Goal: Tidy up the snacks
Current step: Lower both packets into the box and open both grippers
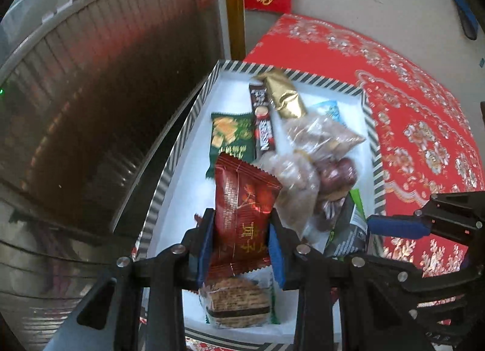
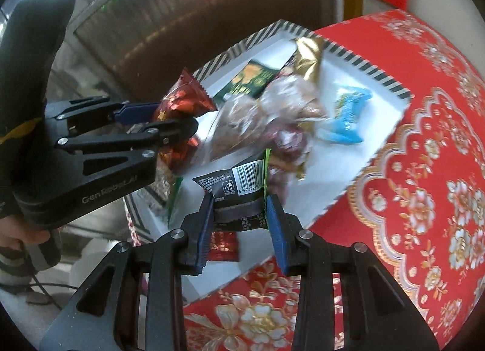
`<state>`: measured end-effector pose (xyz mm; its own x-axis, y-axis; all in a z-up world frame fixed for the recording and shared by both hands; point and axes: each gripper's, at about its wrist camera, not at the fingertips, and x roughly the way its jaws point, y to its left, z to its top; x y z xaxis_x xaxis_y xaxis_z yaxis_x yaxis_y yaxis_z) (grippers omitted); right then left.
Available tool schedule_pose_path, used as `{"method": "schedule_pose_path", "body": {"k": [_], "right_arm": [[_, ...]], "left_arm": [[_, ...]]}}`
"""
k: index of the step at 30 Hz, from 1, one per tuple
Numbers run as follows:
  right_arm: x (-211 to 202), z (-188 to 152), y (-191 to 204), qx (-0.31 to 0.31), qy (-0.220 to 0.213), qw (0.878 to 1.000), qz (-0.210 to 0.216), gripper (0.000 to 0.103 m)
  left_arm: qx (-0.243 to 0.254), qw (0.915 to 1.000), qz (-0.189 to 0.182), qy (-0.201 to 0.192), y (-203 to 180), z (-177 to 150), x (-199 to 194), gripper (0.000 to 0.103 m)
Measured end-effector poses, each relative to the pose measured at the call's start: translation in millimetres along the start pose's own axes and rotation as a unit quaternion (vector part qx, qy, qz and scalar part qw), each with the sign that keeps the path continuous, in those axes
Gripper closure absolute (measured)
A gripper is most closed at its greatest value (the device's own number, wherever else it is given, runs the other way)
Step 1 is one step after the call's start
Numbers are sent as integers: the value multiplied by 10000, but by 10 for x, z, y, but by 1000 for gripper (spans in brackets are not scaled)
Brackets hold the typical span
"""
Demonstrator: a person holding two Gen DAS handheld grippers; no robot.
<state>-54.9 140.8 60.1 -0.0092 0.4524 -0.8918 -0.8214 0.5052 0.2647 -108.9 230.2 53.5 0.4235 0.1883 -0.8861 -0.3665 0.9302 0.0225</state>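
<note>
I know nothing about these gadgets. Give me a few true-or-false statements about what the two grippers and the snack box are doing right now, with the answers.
1. The left gripper grips a dark red packet. True.
2. The right gripper is empty. False: it is shut on a black packet with a barcode.
3. The striped-rim box holds several snacks. True.
4. The box sits on a plain blue cloth. False: the cloth is red with a floral pattern.
5. A light blue wrapper lies in the box. True.

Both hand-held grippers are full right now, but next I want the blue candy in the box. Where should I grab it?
Probably grip the blue candy across its narrow middle, coming from above; it lies flat on the white box floor, apart from the pile on its right side.
</note>
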Motion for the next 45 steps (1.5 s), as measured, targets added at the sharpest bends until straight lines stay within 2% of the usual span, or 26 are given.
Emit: {"method": "schedule_pose_path", "body": {"k": [7,16,18,20,22,25,30,33,34,35,38,41,45], "right_arm": [[191,-14,36,-22,211,9998,2,69],[259,-29,24,41,271,9996,6,65],[244,-43,45,13,263,9996,28,65],[215,-42,52,11,241,9997,93,65],[197,-42,52,-14,230,9996,132,61],[158,-66,29,-29,216,9997,140,61],[79,-71,4,-30,128,9998,155,61],[-63,-63,-3,-71,-38,9998,162,61],[-116,-58,-8,-91,-85,9996,249,55],[-129,-54,-13,-98,-63,9994,325,46],[-141,-78,-8,-97,-74,9995,290,45],[-163,-66,-2,-33,-177,9985,522,45],[-251,-58,49,-121,-430,9987,245,45]], "left_arm": [[-11,9999,43,142,3,-73,123,68],[-77,9997,107,197,22,-94,185,65],[-84,9996,131,227,18,-103,191,61],[-73,9995,214,218,12,-106,192,37],[-92,9995,253,144,25,-111,161,29],[-130,9996,227,115,50,-98,120,23],[-188,9995,253,20,73,-77,22,21],[-215,9992,277,-177,62,-34,-94,18],[-219,9991,281,-239,53,-15,-124,14],[-236,9988,284,-317,47,5,-157,12],[-283,9983,281,-424,45,41,-202,12],[-338,9981,322,-400,69,59,-188,11],[-425,9973,421,-432,84,81,-196,11]]}}
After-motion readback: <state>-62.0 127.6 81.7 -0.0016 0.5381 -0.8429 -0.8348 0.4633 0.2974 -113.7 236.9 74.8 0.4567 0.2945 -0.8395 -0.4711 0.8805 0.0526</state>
